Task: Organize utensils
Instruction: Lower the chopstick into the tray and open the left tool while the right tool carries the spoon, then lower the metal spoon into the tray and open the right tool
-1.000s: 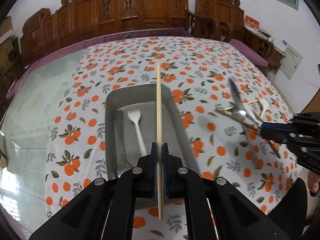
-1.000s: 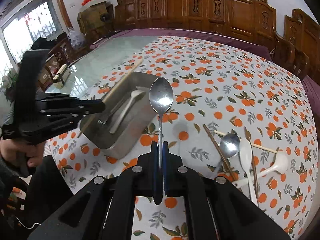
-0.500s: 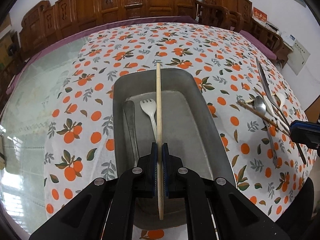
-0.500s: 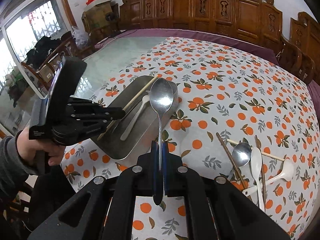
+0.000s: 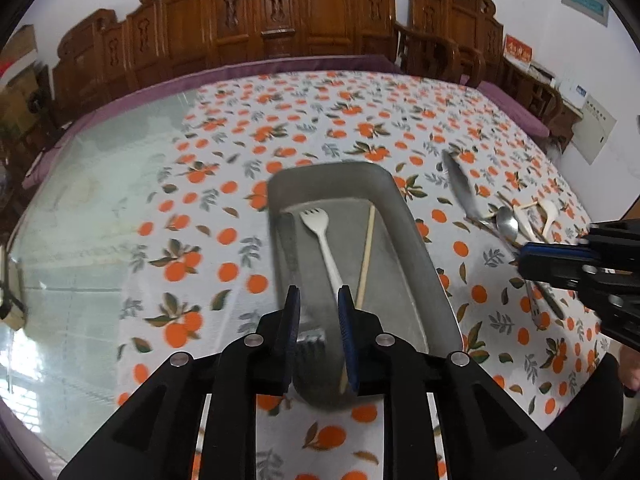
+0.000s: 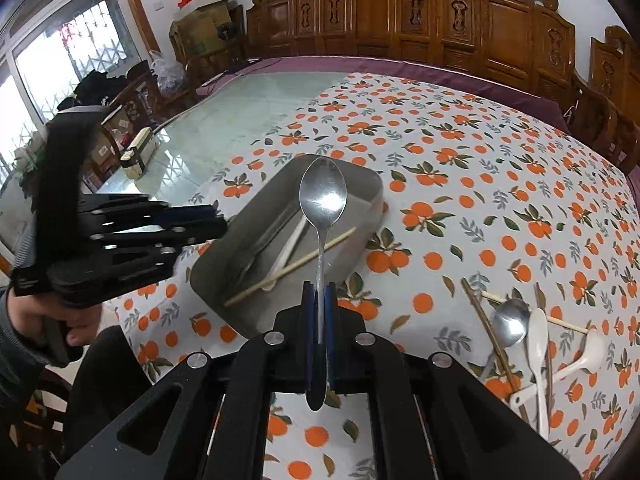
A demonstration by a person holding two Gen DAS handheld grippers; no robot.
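My left claw (image 5: 319,304) is nearest in its own view; its jaws are opening w/ nothing pinched between them. I read that as a release: the wooden chopstick (image 5: 366,254) now lies loose in the metal tray (image 5: 416,236), slanting toward 1 o'clock, just right of the white fork (image 5: 323,242). A dark metal utensil (blurred, can't tell which kind) lies along the tray's left side. The tray is the collecting spot, so the things inside lie roughly lengthwise to fit.

My right claw (image 6: 319,298) is clamped tight on the handle of the steel spoon (image 6: 322,200), bowl pointing up toward 12 o'clock and hanging over the tray's near-right edge. I judge I'm holding it by the lower handle so the bowl end goes in first. The spoon is shiny, polished, w/ a glare spot in the bowl.

Further off at 4 o'clock in the right view, the unsorted pile (image 6: 532,332) sits on the orange-print cloth (image 6: 460,152) of the desk: another metal spoon, white spoons, chopsticks, crossed over each other. Carved wooden chairs (image 6: 440,12) at 12 o'clock.
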